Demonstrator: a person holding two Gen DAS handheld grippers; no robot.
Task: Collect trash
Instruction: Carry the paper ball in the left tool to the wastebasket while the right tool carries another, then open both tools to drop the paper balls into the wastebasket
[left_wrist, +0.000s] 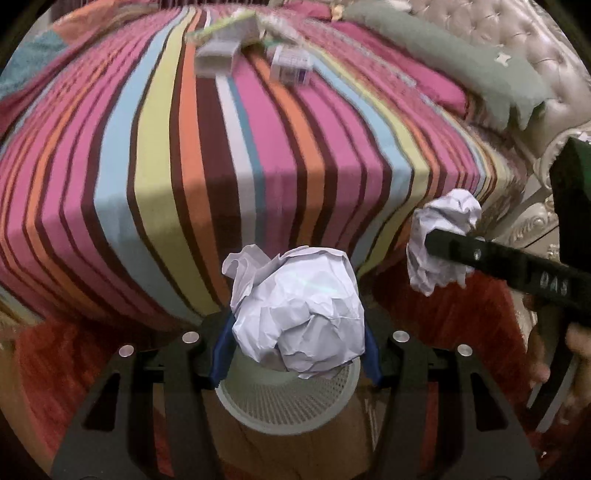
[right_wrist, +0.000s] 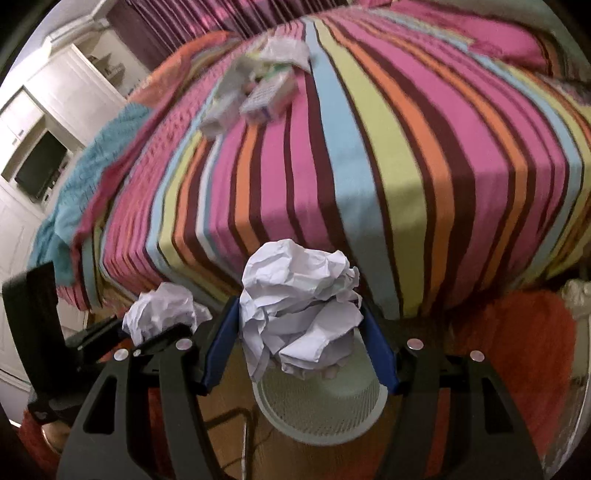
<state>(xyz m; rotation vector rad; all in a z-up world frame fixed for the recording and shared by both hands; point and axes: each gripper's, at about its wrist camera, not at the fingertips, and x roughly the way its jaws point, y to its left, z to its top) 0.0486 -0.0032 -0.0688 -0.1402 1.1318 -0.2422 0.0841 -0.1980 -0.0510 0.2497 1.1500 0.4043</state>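
My left gripper (left_wrist: 295, 350) is shut on a crumpled white paper ball (left_wrist: 299, 310), its blue pads pressing both sides. A pale mesh wastebasket (left_wrist: 288, 402) stands on the floor right under that ball. My right gripper (right_wrist: 301, 347) is shut on a second crumpled paper ball (right_wrist: 299, 306), also over the wastebasket (right_wrist: 321, 406). Each gripper shows in the other's view: the right gripper (left_wrist: 436, 240) with its paper at the right edge, the left gripper (right_wrist: 162, 325) with its paper at lower left. Both hang just off the near edge of the striped bed (left_wrist: 207, 155).
Small white boxes (left_wrist: 221, 48) and wrappers (right_wrist: 258, 92) lie far back on the bed. A green pillow (left_wrist: 461, 62) rests against the tufted headboard (left_wrist: 517, 33). A red rug (right_wrist: 509, 350) covers the wooden floor beside the basket. White cabinets with a dark screen (right_wrist: 40, 170) stand to the left.
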